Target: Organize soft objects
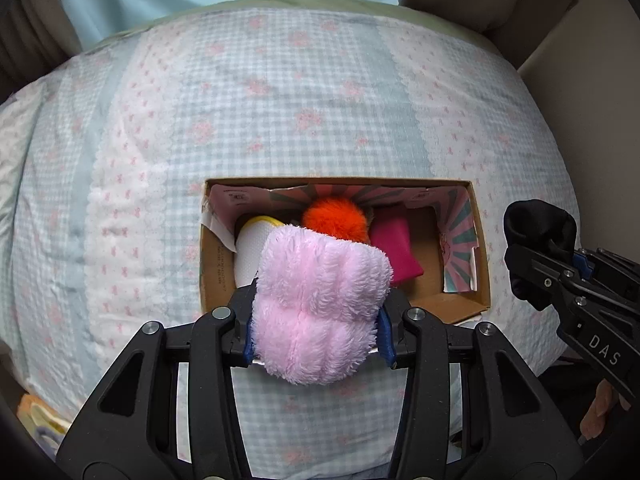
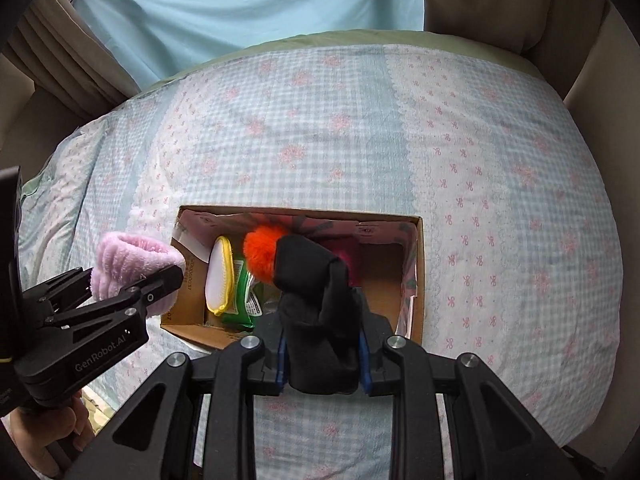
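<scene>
Half the box (image 1: 482, 240) behind pink plush (image 1: 320, 304).

One box (image 1: 208, 276), perhaps six soft items.

A box (image 1: 460, 308) is set on the bed (image 1: 300, 120); a pompom (image 1: 334, 218) and pouch (image 2: 219, 276) are held inside it.

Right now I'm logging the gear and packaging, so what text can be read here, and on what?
"DAS": right gripper body.
"GenRobot.AI": left gripper body.
Print on the cardboard box inner wall: too small to read.
Label on the green packet: too blurred to read.
</scene>
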Motion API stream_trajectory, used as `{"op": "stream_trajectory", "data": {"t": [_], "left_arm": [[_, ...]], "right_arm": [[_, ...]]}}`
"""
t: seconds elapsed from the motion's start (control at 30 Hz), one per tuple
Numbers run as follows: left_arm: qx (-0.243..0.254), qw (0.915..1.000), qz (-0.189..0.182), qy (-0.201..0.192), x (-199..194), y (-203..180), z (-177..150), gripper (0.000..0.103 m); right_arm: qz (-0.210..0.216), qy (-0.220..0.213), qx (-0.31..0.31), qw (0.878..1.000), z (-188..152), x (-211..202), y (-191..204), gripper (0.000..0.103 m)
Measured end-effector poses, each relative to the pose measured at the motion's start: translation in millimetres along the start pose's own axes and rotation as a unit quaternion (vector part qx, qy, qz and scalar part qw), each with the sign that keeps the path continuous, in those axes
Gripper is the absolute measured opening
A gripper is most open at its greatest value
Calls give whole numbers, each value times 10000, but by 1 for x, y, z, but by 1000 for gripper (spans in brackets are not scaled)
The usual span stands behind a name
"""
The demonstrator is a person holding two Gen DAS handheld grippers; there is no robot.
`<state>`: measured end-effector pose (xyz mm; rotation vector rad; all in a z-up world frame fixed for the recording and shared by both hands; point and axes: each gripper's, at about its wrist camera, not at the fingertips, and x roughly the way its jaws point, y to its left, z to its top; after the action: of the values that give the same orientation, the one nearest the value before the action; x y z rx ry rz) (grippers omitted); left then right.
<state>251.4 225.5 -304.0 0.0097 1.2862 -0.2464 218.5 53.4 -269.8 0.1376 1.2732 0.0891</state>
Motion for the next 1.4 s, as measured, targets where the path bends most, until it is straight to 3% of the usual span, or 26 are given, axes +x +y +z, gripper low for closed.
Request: {"op": "stream_trajectory", "data": {"t": [0.23, 0.43, 0.47, 0.5, 0.53, 0.57, 0.6, 0.7, 1.07, 1.4], "left_arm": [[192, 9977, -147, 636, 61, -14, -6, 40], [568, 9944, -187, 875, 106, -36, -3, 40], [639, 9936, -206, 904, 110, -38, -2, 46], [696, 9932, -185, 910, 113, -40, -1, 52], [724, 9929, -148, 935, 115, -41, -1, 74], [711, 9926, -129, 973, 117, -40, -1, 97], [666, 9926, -175, 999, 118, -39, -2, 103], [461, 9930, -419, 1005, 114, -34, -5, 103], [400, 9953, -323, 822, 84, -33, -22, 103], [99, 9997, -181, 91, 8, -45, -26, 103]], "right_arm": [[-81, 491, 280, 9984, 13, 54, -21, 24], [33, 785, 559, 9953, 25, 99, -45, 24], [77, 820, 590, 9949, 27, 104, -48, 26], [100, 810, 612, 9948, 28, 107, -49, 37], [139, 780, 637, 9948, 29, 109, -51, 48], [198, 722, 653, 9951, 30, 109, -52, 70], [270, 654, 652, 9954, 30, 107, -53, 82], [188, 682, 608, 9956, 29, 103, -52, 91], [57, 400, 671, 9969, 10, 69, -51, 92], [105, -75, 272, 9995, 0, 1, -51, 91]]}}
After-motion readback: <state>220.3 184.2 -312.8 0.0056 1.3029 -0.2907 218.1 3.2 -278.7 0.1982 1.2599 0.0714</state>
